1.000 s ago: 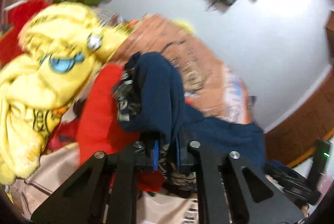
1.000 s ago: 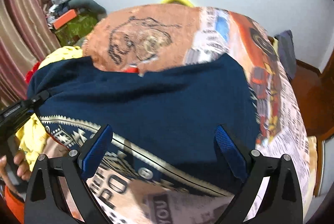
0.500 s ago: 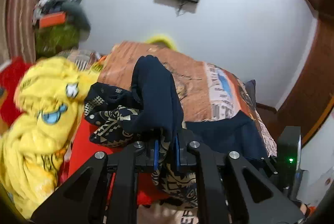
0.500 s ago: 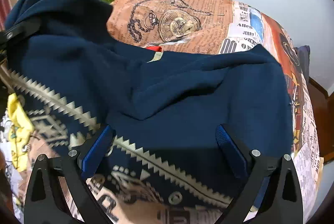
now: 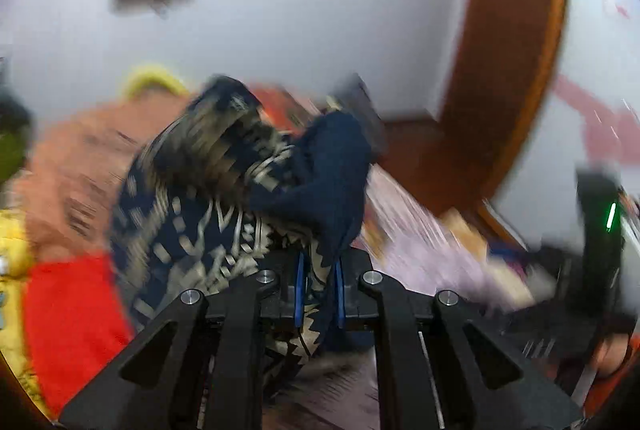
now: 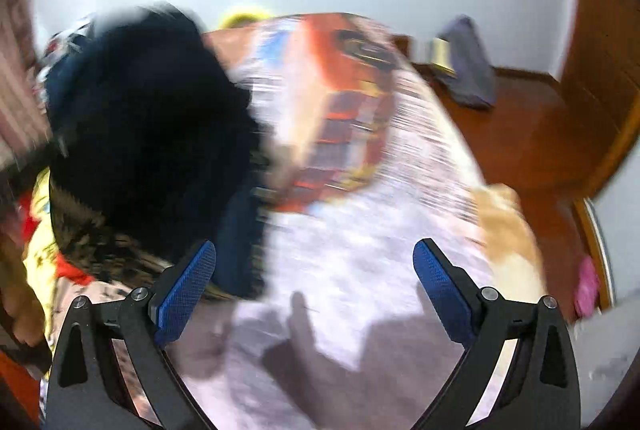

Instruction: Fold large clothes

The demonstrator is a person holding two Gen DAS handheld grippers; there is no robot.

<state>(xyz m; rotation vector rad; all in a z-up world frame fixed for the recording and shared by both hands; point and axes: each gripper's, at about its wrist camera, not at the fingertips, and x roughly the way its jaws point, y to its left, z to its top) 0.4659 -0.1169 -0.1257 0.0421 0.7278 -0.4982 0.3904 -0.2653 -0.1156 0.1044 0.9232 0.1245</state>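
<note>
My left gripper (image 5: 318, 290) is shut on a navy garment with a beige zigzag pattern (image 5: 224, 205), which hangs bunched above and left of the jaws. The same navy garment (image 6: 152, 133) fills the left of the right wrist view as a dark blurred mass above the bed. My right gripper (image 6: 314, 288) is open and empty over the printed bedspread (image 6: 360, 157), with the garment beside its left finger (image 6: 186, 288). Both views are motion-blurred.
A red garment (image 5: 72, 310) and a yellow one (image 5: 12, 250) lie at the left on the bed. A wooden floor (image 6: 532, 133) with a dark bag (image 6: 466, 69) lies right of the bed. A wooden door frame (image 5: 516, 49) stands at the right. A pink item (image 6: 586, 290) lies on the floor.
The left gripper swung right with the navy garment, lifting it off the bedspread. The garment left the space between the right gripper's fingers, baring the bedspread there.
</note>
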